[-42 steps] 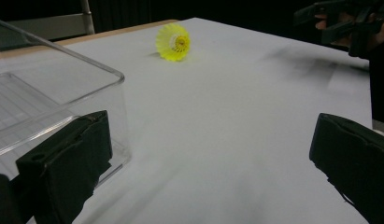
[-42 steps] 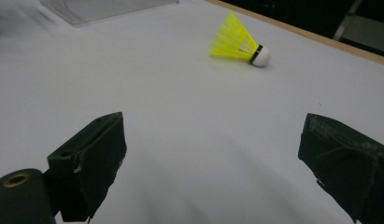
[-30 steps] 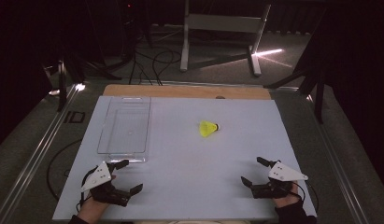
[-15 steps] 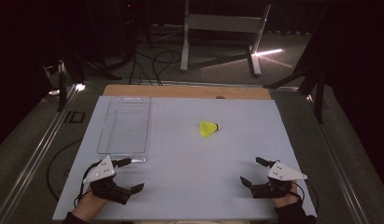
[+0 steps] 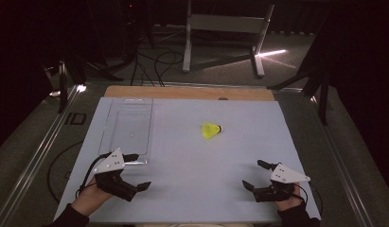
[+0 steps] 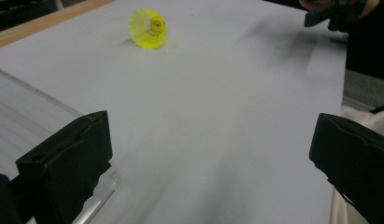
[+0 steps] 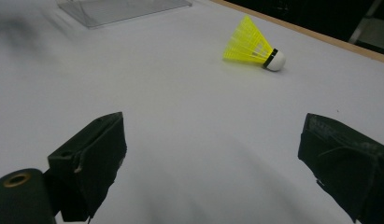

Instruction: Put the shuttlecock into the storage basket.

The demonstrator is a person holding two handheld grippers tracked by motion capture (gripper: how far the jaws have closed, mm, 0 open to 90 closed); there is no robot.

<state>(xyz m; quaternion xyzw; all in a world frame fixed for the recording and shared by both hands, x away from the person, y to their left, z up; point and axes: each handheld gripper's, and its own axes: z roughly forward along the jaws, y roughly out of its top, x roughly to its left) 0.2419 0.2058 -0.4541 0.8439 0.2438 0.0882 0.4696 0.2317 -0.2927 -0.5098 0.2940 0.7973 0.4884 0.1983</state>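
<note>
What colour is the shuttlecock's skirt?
Bright yellow, with a white cork tip; the shuttlecock shows best in the right gripper view.

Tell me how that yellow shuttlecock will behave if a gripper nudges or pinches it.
The shuttlecock lies on its side on the white sheet, so a nudge would probably swing it in an arc around its rounded white cork. Its thin, open yellow skirt looks very light and springy; a hard pinch there would likely deform it, so the cork end seems safer.

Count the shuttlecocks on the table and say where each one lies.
1: the yellow shuttlecock lies on its side mid-table, right of the clear tray, beyond both grippers.
</note>
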